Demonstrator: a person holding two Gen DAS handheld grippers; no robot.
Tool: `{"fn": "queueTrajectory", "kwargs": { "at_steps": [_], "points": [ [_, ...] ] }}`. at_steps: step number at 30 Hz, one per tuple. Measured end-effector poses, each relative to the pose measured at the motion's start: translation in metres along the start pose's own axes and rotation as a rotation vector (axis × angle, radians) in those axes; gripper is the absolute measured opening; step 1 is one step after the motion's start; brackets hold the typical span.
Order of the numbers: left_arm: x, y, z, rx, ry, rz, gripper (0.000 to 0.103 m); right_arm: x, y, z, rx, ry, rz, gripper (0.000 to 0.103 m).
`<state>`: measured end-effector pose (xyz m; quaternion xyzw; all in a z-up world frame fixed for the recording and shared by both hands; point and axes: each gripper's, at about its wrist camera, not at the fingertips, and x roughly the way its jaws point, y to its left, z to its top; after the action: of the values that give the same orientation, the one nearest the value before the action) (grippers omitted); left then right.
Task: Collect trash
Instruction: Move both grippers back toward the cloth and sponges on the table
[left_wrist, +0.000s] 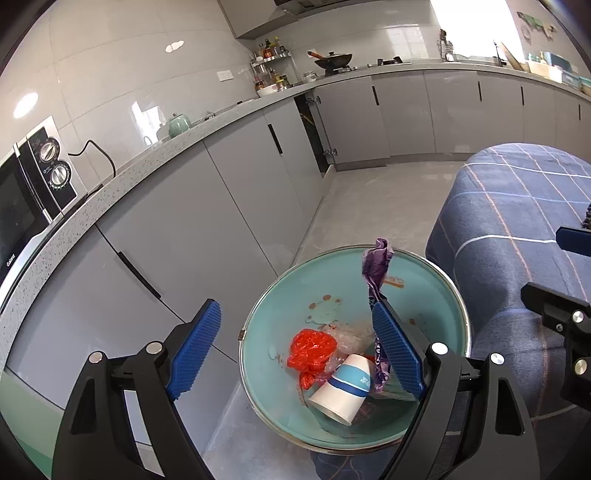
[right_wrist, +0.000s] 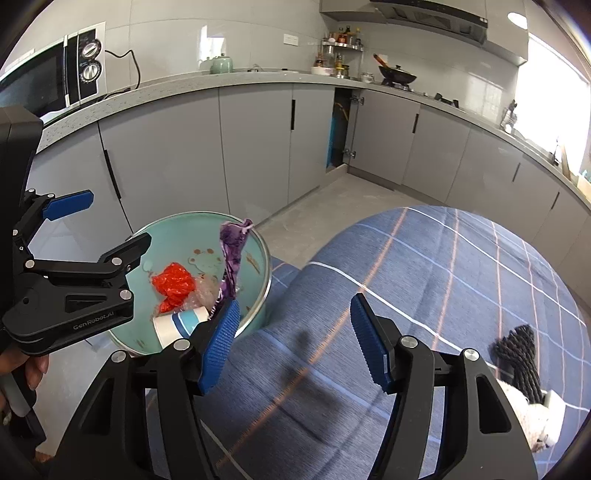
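Over the teal bin (left_wrist: 436, 291) on the floor, left hand-held gripper (left_wrist: 295, 350) hangs wide open, gripping nothing; purple wrapper (left_wrist: 376, 273) stands up against its right finger, lower end hidden behind the pad. Bin holds a red bag (left_wrist: 314, 347), paper cup (left_wrist: 343, 391) and clear plastic, partly buried. Right hand-held gripper (right_wrist: 291, 347) is also wide open and holds nothing, over the blue checked cloth (right_wrist: 443, 266) beside the bin. Dark braided item (right_wrist: 517, 354) at the cloth's edge, cut off, unclear. Behind: grey cabinets, bench (left_wrist: 122, 177) with microwave (left_wrist: 33, 177), wok (left_wrist: 332, 59).
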<state>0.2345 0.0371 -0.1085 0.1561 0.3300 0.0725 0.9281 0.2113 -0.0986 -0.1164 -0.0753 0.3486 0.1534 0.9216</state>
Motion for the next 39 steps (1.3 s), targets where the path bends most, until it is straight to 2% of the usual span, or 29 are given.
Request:
{"fn": "queueTrajectory", "kwargs": {
  "at_steps": [3,7,17,22,28,39],
  "points": [
    [-0.001,-0.005,-0.001,0.016,0.008,0.006,0.093,-0.006,-0.005,-0.003,0.001,0.002,-0.019,0.063],
    [-0.007,-0.016,-0.001,0.034,0.000,-0.007,0.093,-0.020,-0.015,-0.009,0.009,-0.003,-0.051,0.069],
    [-0.027,-0.043,-0.003,0.073,-0.034,-0.066,0.094,-0.060,-0.052,-0.030,0.049,-0.017,-0.141,0.070],
    [-0.039,-0.058,-0.003,0.084,-0.041,-0.116,0.094,-0.091,-0.082,-0.048,0.093,-0.037,-0.205,0.076],
    [-0.058,-0.084,0.000,0.121,-0.059,-0.183,0.094,-0.122,-0.127,-0.078,0.175,-0.031,-0.293,0.076],
    [-0.100,-0.154,0.021,0.230,-0.137,-0.300,0.095,-0.153,-0.184,-0.126,0.272,-0.003,-0.394,0.079]
  ]
}}
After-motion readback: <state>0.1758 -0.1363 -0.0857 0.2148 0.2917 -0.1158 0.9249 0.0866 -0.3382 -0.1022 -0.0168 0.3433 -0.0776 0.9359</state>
